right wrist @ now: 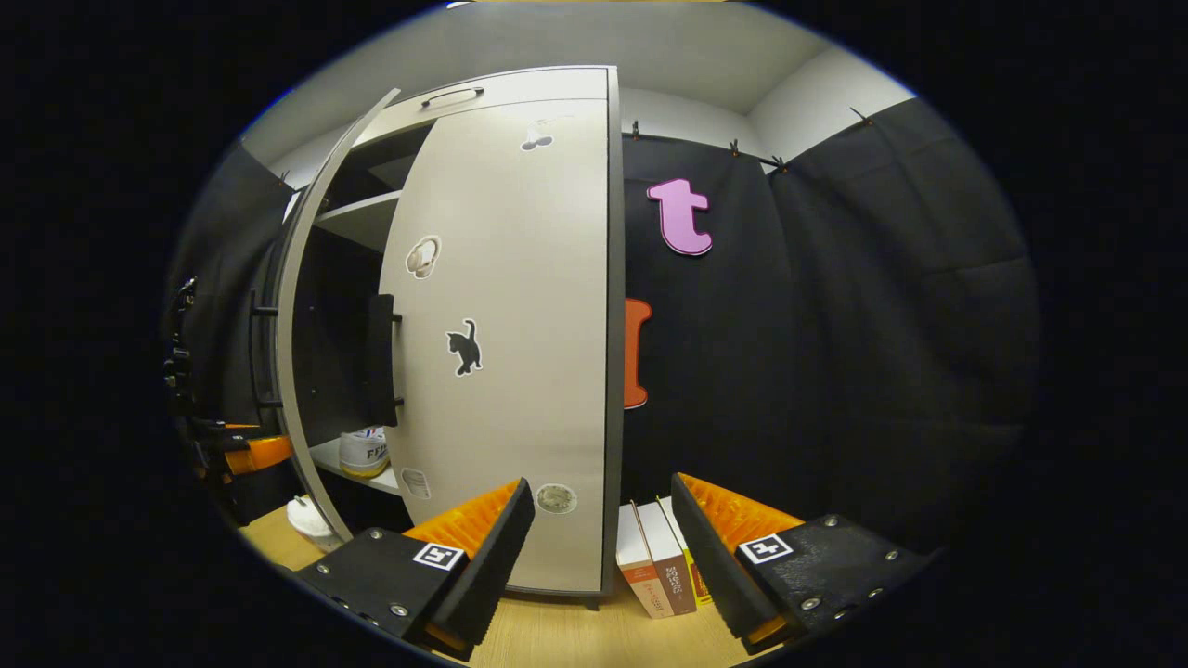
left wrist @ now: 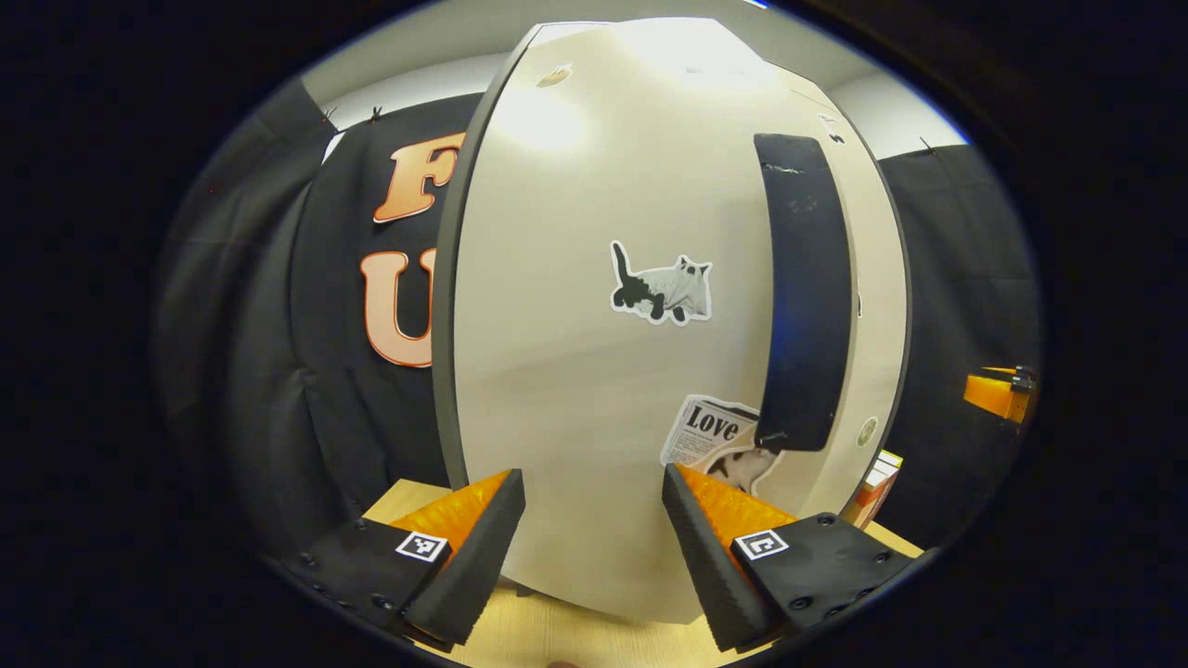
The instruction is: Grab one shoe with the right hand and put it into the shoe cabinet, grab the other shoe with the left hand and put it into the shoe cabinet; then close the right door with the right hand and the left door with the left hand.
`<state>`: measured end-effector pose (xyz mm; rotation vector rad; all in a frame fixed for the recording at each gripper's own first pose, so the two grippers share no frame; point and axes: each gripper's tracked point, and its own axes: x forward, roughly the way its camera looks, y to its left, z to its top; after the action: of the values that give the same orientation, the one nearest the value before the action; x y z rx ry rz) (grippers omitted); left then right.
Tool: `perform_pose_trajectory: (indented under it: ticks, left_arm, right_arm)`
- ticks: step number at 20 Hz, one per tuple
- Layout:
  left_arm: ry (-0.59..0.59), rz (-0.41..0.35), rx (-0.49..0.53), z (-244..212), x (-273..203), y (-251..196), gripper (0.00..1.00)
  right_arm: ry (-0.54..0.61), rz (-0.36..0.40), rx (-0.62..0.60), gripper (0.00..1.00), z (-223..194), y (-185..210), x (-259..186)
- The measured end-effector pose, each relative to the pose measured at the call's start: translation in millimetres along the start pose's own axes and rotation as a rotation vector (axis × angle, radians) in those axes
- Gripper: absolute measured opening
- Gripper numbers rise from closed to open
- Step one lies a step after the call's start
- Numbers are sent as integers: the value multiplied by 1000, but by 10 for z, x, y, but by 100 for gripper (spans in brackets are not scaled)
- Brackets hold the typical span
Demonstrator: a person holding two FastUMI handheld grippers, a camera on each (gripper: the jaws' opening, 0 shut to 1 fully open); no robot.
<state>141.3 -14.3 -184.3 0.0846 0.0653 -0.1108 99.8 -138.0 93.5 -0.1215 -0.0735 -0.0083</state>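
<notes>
The pale left door [left wrist: 594,353] of the shoe cabinet, with a cat sticker and a black handle [left wrist: 806,297], stands right in front of my open left gripper [left wrist: 594,506], whose fingers hold nothing. In the right gripper view the right door [right wrist: 520,325] lies flat against the cabinet, while the left door [right wrist: 295,353] stands ajar. Through the gap a white shoe [right wrist: 362,452] rests on a shelf. A second white shape [right wrist: 311,520], perhaps the other shoe, lies lower down. My right gripper [right wrist: 601,506] is open and empty, a short way back from the right door.
Several books [right wrist: 661,557] stand on the wooden tabletop [right wrist: 575,631] just right of the cabinet, against the black cloth wall. They show again past the door's edge [left wrist: 877,482]. The other gripper's orange body [left wrist: 998,394] is at the far right.
</notes>
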Motion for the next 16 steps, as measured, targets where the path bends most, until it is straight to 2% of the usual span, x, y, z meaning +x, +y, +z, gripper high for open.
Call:
perform_pose_trajectory:
  ticks: [4,5,9,10,16]
  left_arm:
    - [-6,-2,-48,18,66,-2,95]
    - [-5,1,-38,16,99,-7,99]
    - [-5,31,-12,11,227,-41,94]
    - [-2,33,-18,13,246,-46,96]
    - [21,31,-21,23,327,-58,94]
  right_arm:
    - [0,-15,-16,92,-14,-71,17]
    - [3,-15,-19,92,-12,-67,25]
    - [10,-16,-28,92,-30,-39,31]
    - [15,-15,-31,92,-41,-25,40]
    - [14,-3,-40,92,51,65,67]
